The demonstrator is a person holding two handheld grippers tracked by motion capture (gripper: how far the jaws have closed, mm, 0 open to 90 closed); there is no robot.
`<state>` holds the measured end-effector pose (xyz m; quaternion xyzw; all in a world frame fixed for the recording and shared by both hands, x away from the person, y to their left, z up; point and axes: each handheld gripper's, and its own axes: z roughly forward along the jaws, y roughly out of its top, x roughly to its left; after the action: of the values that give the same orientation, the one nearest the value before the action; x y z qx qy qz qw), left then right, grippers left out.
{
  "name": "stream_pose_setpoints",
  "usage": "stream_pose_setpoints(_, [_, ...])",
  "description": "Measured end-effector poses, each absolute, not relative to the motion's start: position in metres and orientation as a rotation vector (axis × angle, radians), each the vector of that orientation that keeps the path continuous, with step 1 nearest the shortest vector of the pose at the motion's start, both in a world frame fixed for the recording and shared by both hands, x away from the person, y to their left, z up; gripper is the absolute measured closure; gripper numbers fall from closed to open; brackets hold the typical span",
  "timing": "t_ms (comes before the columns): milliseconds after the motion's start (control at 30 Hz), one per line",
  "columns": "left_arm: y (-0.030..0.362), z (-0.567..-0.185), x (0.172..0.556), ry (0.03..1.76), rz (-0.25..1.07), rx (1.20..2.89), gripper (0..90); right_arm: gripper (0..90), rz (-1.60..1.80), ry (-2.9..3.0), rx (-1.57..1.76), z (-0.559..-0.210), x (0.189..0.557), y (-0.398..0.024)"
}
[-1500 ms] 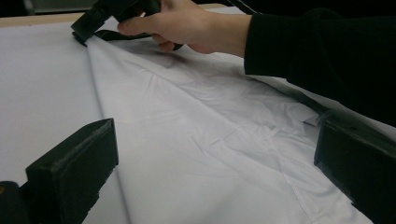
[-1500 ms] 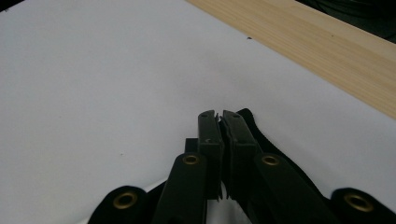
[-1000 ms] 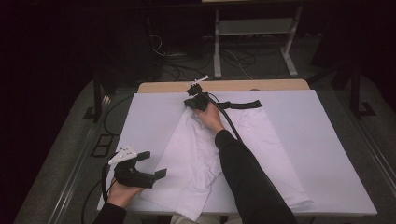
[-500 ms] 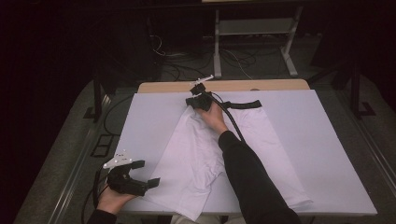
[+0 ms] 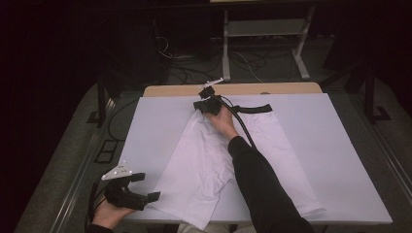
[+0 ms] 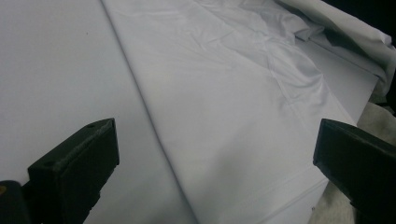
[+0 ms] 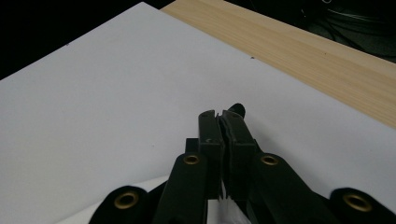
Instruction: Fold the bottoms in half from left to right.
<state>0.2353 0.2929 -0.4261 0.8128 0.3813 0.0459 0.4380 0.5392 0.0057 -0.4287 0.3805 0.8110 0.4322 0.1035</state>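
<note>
We record no container on the table; the item in hand is a white garment (image 5: 214, 160), thin, smooth cloth with soft creases and stitched seams, spread flat across the middle of the high view and running from the upper centre down to the lower edge of the frame. A black band (image 5: 255, 108), narrow and slightly curved, lies at the garment's upper end, right of centre. Beneath it we note a white sheet (image 5: 340, 145), matte and rectangular, covering the table, and past its far edge a strip of pale wood tabletop (image 5: 272, 89) with visible grain. The right gripper (image 5: 206, 103), upper centre of the high view, has its black jaws clenched on a fold of the white cloth, seen between them in the right gripper view. The left gripper (image 5: 145, 187), lower left, just beside the garment's near corner, stands released, jaws wide apart over the cloth and touching nothing.
</note>
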Motion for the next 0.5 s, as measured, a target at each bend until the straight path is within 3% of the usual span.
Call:
stream_pose_setpoints(367, [0.3, -0.429, 0.229, 0.942, 0.067, 2.084, 6.0, 85.6, 1.283, 2.393, 1.121, -0.427, 0.539, 0.002])
stream_pose_setpoints(500, [0.304, -0.429, 0.228, 0.94, 0.039, 2.082, 12.0, 85.6, 1.285, 2.394, 1.117, -0.426, 0.539, 0.001])
